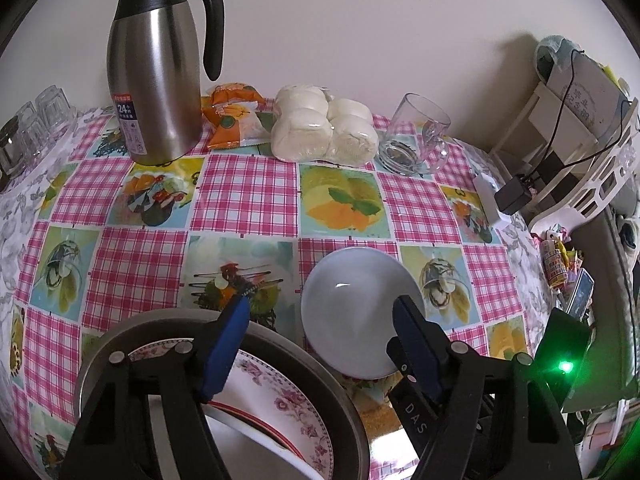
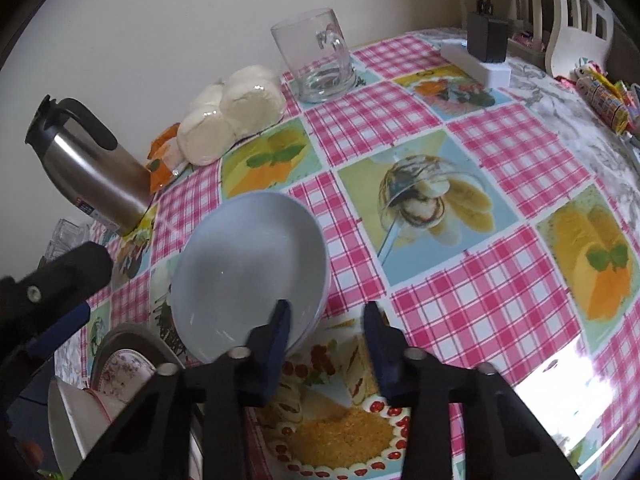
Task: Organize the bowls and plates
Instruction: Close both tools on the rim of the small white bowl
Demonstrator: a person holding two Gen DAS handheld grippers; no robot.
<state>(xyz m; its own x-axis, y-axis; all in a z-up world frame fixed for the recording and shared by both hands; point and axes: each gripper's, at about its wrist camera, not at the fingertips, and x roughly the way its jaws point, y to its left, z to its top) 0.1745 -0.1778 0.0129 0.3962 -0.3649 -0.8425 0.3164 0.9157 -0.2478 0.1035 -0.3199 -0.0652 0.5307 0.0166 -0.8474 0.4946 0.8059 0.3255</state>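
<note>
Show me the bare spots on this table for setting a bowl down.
Free: the checked cloth between the white bowl and the glass mug, and the wide stretch right of the bowl. Crowded: the back edge with the steel flask and buns, and the plate stack.

Pale blue bowl [image 1: 356, 312], pink-checked fruit-print tablecloth [image 1: 248, 196], pink-floral plate [image 1: 296, 412], steel-and-black jug [image 1: 156, 80]

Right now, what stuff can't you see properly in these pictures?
- Flowery plate, left wrist view: the jaws cover part, the bottom edge cuts the rest.
- Orange packet, right wrist view: mostly behind the bag of buns.
- Flask label, left wrist view: small print unreadable.
- Glasses, left wrist view: blurred at the edge.
</note>
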